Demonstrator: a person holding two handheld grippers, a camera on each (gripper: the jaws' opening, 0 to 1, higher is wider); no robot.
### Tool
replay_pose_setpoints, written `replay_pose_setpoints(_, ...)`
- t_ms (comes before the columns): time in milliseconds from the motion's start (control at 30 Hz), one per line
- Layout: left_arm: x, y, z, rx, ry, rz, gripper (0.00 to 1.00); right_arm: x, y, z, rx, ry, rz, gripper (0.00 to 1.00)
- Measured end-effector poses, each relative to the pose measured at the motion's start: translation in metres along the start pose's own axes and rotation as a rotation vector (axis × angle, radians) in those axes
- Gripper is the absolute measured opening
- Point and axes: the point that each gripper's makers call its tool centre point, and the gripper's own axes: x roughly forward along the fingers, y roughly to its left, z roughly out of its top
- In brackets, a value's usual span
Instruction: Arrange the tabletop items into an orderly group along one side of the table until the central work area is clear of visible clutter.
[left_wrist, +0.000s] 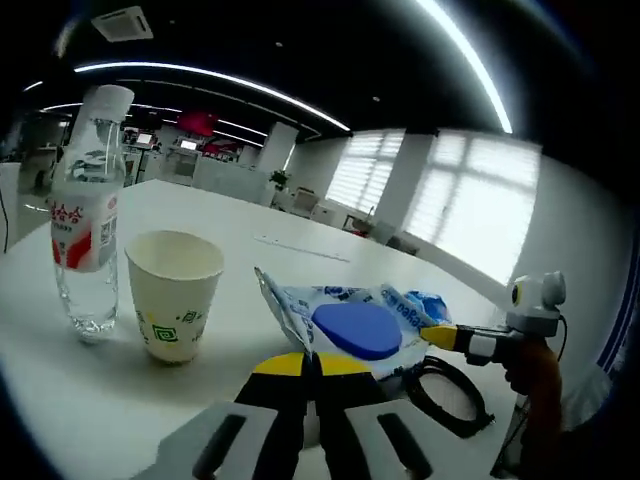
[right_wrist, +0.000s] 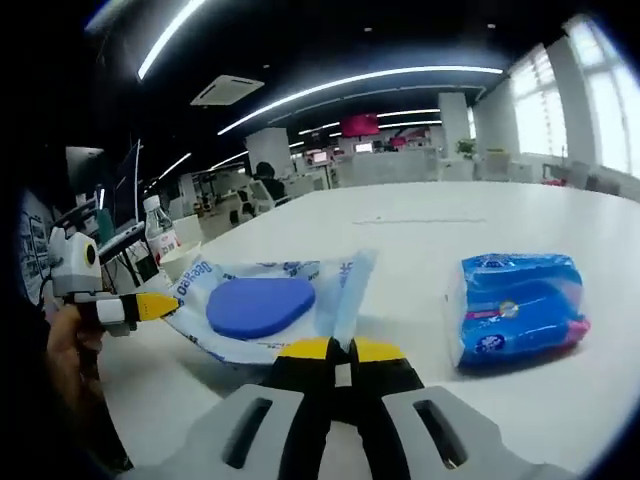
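Both grippers, left gripper and right gripper, pinch the wipes pack; beside it stand a paper cup and water bottle, with a tissue pack apart.

— Lighting, as you see it? 
— Bright daylight through the blinded windows, blown out to white; curved ceiling light strips overhead.

— Shadows, glare? 
— Soft shadows under your water bottle and paper cup; the white table is glossy with glare.

— Picture faults? 
— Strong fisheye bending at the edges; the far office goes soft and hazy.
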Motion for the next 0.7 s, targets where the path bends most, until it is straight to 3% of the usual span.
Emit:
replay_pose_setpoints(333,0.022,0.009,0.006,0.057,0.008,0.072,0.0,0.008,-0.004,-0.001,-0.014,0.011,-0.044,0.04)
replay_pose_setpoints(500,0.031,0.023,0.007,0.087,0.025,0.129,0.0,0.019,0.0,-0.004,-0.025,0.022,-0.058,0.04)
replay_pose_setpoints(567,0.033,0.026,0.007,0.084,0.024,0.134,0.0,0.022,0.001,-0.006,-0.029,0.028,-0.07,0.04)
replay_pose_setpoints(633,0.032,0.022,0.007,0.025,0.006,0.106,0.0,0.023,-0.005,-0.007,-0.063,0.04,-0.112,0.04)
replay_pose_setpoints(700,0.033,0.023,0.007,0.054,0.006,0.119,0.0,0.025,-0.005,-0.008,-0.061,0.035,-0.114,0.04)
